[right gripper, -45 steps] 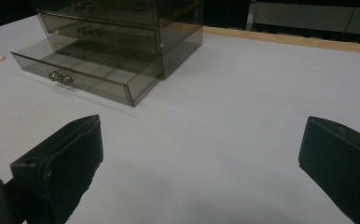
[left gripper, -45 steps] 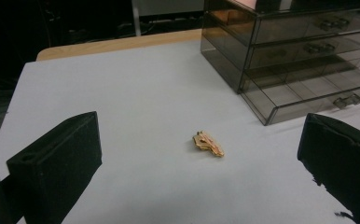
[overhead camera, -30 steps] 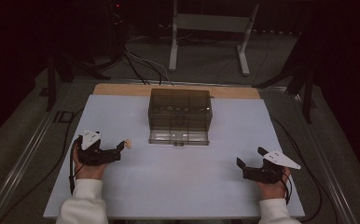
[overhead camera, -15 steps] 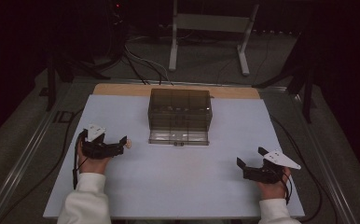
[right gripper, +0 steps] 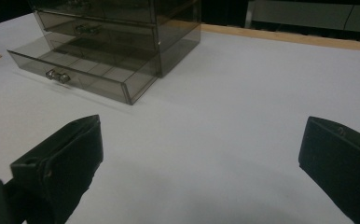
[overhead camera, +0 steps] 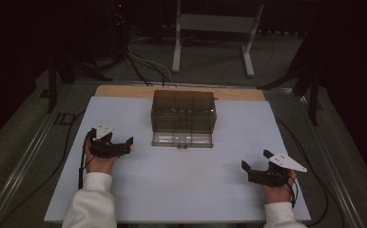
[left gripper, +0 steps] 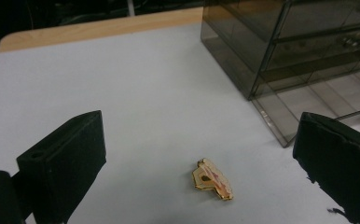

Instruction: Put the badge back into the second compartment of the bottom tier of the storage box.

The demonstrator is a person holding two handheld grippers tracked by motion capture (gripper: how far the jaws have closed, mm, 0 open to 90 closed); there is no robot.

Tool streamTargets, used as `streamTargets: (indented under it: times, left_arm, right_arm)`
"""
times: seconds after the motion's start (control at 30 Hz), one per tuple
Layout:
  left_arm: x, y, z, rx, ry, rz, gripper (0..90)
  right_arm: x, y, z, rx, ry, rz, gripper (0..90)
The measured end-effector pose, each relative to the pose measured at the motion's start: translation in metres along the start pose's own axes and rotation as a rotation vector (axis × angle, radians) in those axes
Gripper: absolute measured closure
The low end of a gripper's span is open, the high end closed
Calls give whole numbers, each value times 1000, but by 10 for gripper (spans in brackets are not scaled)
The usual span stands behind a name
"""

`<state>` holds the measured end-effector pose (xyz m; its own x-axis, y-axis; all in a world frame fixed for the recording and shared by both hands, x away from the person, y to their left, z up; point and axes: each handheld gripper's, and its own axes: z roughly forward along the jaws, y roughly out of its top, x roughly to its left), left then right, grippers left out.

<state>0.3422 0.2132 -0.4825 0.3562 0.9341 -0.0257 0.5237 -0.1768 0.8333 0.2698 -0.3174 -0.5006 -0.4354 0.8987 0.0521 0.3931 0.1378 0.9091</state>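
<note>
Left gripper (overhead camera: 127, 144) jaws wide apart, right gripper (overhead camera: 250, 164) jaws wide apart, both held low

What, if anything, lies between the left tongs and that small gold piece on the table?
Nothing visible. The left tongs are open, and the gold piece lies flat on bare table between the jaws. The smoky drawer box stands off to one side.

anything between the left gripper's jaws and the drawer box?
Yes: in the left gripper view, a small gold trinket lies on the white table, between the left gripper's open jaws, short of the smoky drawer box.
</note>
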Motion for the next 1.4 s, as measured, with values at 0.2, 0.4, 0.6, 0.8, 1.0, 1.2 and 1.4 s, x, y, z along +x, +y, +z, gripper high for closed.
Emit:
streamTargets:
  times: [0.2, 0.4, 0.6, 0.8, 1.0, 1.2, 1.4]
  left_arm:
    - [1, -3, 14, 51, -11, -11, 55]
    - [-1, -6, 25, 106, -24, -14, 89]
    - [-2, -10, 33, 168, -35, -19, 158]
    - [-7, -13, 38, 228, -11, -6, 272]
    - [-8, -15, 42, 273, -1, -10, 494]
    - [-8, -14, 41, 282, 18, -12, 628]
    - [-8, -12, 35, 242, 6, -22, 741]
  right_arm:
    - [0, 0, 0, 2, 1, -3, 0]
    - [1, 0, 0, 4, 1, -6, 0]
    - [0, 0, 0, 2, 1, 0, 0]
    - [0, 0, 0, 4, 2, -4, 0]
    - [0, 0, 0, 4, 0, -1, 0]
    - [0, 0, 0, 5, -2, -4, 0]
    - [1, 0, 0, 6, -2, -7, 0]
